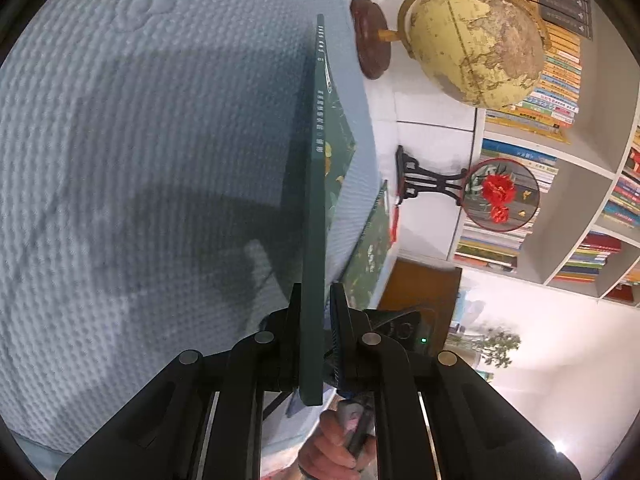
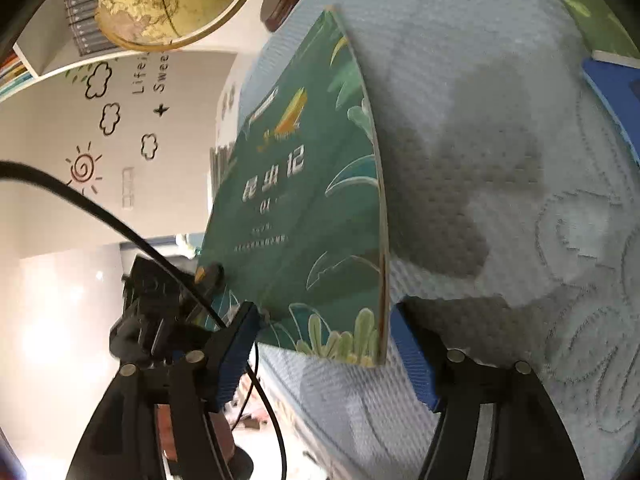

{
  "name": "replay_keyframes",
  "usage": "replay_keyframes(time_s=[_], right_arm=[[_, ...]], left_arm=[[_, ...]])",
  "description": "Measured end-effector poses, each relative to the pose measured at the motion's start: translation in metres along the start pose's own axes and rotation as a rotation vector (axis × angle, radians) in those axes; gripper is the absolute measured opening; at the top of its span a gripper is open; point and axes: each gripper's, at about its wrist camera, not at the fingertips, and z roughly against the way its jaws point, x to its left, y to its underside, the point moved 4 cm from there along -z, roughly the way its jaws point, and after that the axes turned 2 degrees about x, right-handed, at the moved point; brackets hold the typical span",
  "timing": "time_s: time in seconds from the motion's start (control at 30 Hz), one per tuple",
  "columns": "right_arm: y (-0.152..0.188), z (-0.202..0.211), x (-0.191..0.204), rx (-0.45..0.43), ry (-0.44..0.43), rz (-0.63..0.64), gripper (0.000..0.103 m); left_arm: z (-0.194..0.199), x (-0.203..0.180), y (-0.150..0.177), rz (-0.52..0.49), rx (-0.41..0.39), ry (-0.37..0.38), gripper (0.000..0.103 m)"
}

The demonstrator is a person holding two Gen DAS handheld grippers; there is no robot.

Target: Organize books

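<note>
The jaws of the left gripper (image 1: 316, 344) were clamped narrow on the lower end of a thin green book (image 1: 314, 200), holding it on edge, spine toward the camera, above the pale blue quilted bed (image 1: 140, 160). The jaws of the right gripper (image 2: 324, 344) stood apart, straddling the near corner of the same book without visibly pressing on it. This looked like a handover or a steadying move, the second grip being prepared while the first carried the weight. A second green book (image 1: 370, 256) lay at the bed's edge, and a blue book (image 2: 612, 92) lay further across the bed, both apparently still to be sorted. Beyond stood a globe (image 1: 472, 40) and a white bookshelf (image 1: 576, 184), packed with books and the likely destination.
</note>
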Motion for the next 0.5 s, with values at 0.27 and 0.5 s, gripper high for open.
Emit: replay_keyframes(time_s=[0.27, 0.5], right_arm=[[-0.011, -0.018, 0.020, -0.009, 0.048, 0.087, 0.041], [0.009, -0.030, 0.061, -0.026, 0.352, 0.350, 0.036]], left_arm=[[0.005, 0.014, -0.004, -0.014, -0.014, -0.064, 0.008], [0.007, 0.005, 0.014, -0.215, -0.063, -0.319, 0.008]])
